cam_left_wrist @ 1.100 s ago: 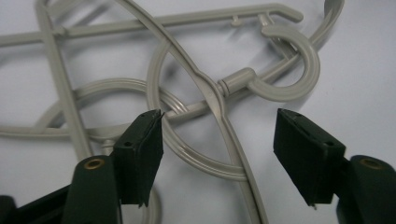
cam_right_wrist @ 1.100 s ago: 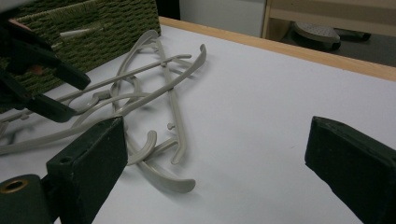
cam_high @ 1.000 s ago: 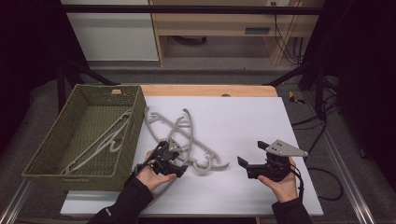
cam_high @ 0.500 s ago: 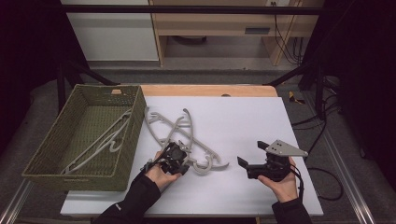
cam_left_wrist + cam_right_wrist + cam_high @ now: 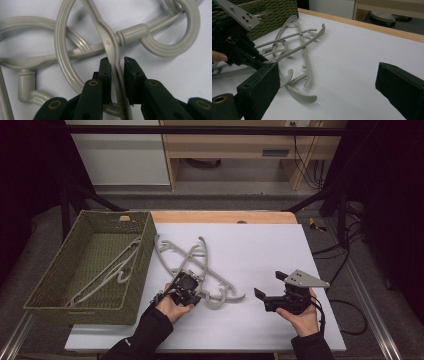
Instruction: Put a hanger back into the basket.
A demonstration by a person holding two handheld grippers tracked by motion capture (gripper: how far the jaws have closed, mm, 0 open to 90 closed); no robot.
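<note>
Several grey plastic hangers [image 5: 200, 262] lie tangled on the white table, just right of the basket. My left gripper [image 5: 189, 279] points into the pile. In the left gripper view its jaws have just been closing, and my left gripper [image 5: 117, 63] is now shut on a thin bar of one hanger [image 5: 110, 42], with the pads tight against it. My right gripper [image 5: 269, 283] rests on the table at the right, open with nothing between its fingers. In the right gripper view my right gripper [image 5: 325, 72] faces the hangers [image 5: 304, 47] and the left gripper [image 5: 242, 50].
A green woven basket [image 5: 145, 245] stands at the table's left with another grey hanger [image 5: 107, 272] inside. White tabletop [image 5: 270, 245] lies bare between and beyond the grippers. A wooden strip [image 5: 225, 216] marks the far edge.
The left hand has shifted a little to the right into the hanger pile, and its jaws have closed around a hanger bar. The right hand has stayed put.
</note>
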